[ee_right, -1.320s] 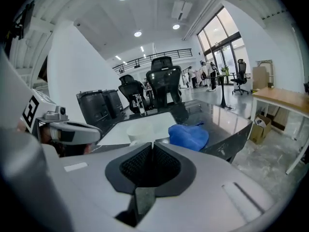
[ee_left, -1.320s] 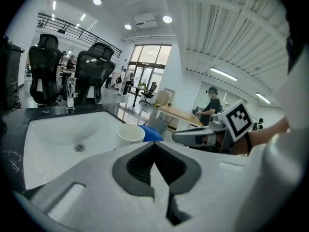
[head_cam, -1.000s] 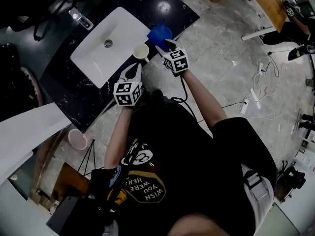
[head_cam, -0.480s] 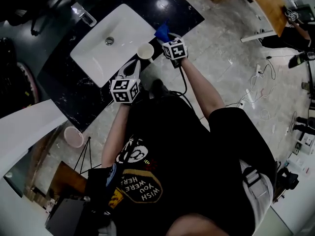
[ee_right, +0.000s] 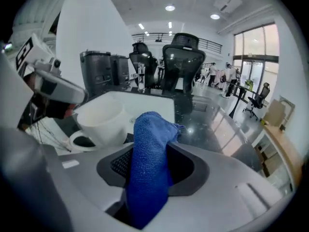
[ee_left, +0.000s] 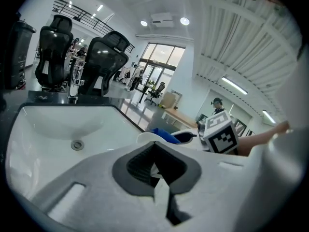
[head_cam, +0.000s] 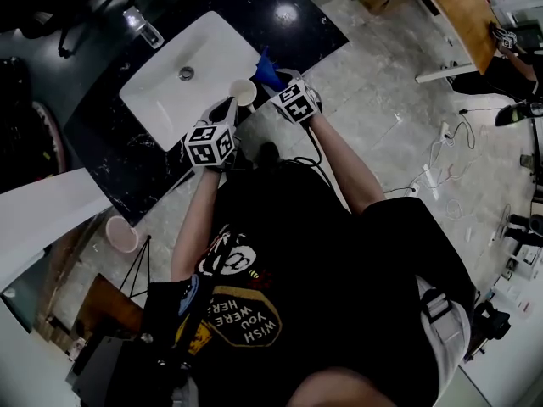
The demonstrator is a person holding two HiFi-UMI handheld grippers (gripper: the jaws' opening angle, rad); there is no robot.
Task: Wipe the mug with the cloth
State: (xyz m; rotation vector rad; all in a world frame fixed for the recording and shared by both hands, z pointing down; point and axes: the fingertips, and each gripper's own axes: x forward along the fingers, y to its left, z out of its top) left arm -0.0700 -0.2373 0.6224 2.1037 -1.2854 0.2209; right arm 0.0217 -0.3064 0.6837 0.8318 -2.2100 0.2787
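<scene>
Standing at a black bench (head_cam: 127, 155) with a white sink (head_cam: 161, 100) set into it, the person (head_cam: 288, 261) holds one tool in each hand over the sink's near corner. The left hand-held gripper (head_cam: 229, 107) reaches in from the side, and its jaws are pressed together on the white mug (head_cam: 243, 92), apparently at the rim. The left gripper view shows a sliver of white caught between the dark pads and the rim curving just beyond them. The mug is upright, its open mouth facing up, and sits at the edge of the sink next to the bench; in the right gripper view its handle points toward that camera.

The right hand-held gripper (head_cam: 277, 81) is just beside the mug on the other side. It is pinching a blue cloth (head_cam: 266, 69), which stands up in a bunched fold between the pads and rises above them. These jaws have just been closing, with the cloth between them. The cloth's top is near the mug's wall, but whether the two touch cannot be told.

The drain (head_cam: 186, 73) lies in the middle of the sink, and a tap (head_cam: 141, 28) stands at its far side. Black office chairs (ee_right: 182, 64) line up behind the bench.
</scene>
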